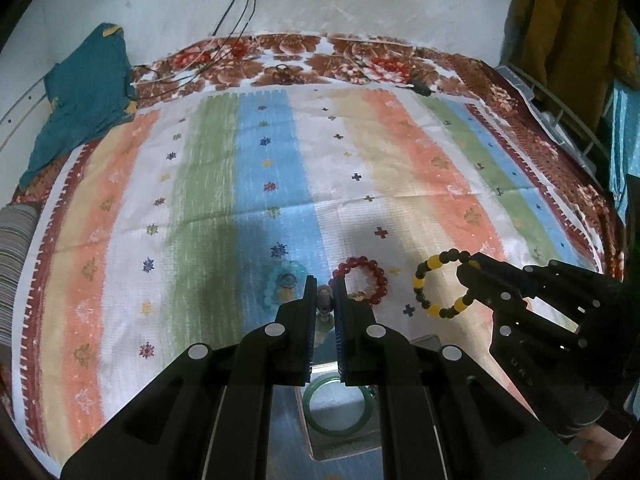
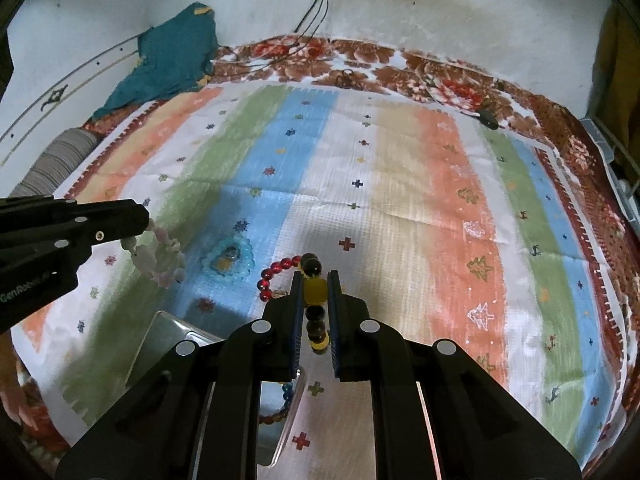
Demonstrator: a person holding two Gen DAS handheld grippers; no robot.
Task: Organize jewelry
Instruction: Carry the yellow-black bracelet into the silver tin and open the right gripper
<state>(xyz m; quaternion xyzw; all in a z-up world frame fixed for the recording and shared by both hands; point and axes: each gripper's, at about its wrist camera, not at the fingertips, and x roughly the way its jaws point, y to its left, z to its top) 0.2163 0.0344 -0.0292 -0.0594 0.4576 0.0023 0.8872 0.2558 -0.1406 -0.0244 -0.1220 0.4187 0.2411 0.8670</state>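
My left gripper [image 1: 325, 300] is shut on a pale pink-white bead bracelet [image 2: 158, 258], held above the striped cloth; in the right wrist view the bracelet hangs from that gripper's tip. My right gripper [image 2: 314, 294] is shut on a black-and-yellow bead bracelet [image 1: 442, 286], lifted just off the cloth. A red bead bracelet [image 1: 362, 286] and a light-blue bead bracelet [image 2: 228, 258] lie on the cloth between the grippers. A clear tray [image 1: 344, 412] under my left gripper holds a green bangle [image 1: 340, 404].
The striped cloth [image 1: 280, 168] covers a floral bedspread [image 1: 304, 60]. A teal garment [image 1: 84, 92] lies at the far left corner. Black cables [image 1: 236, 12] hang down the wall. A striped pillow [image 1: 16, 248] lies at the left edge.
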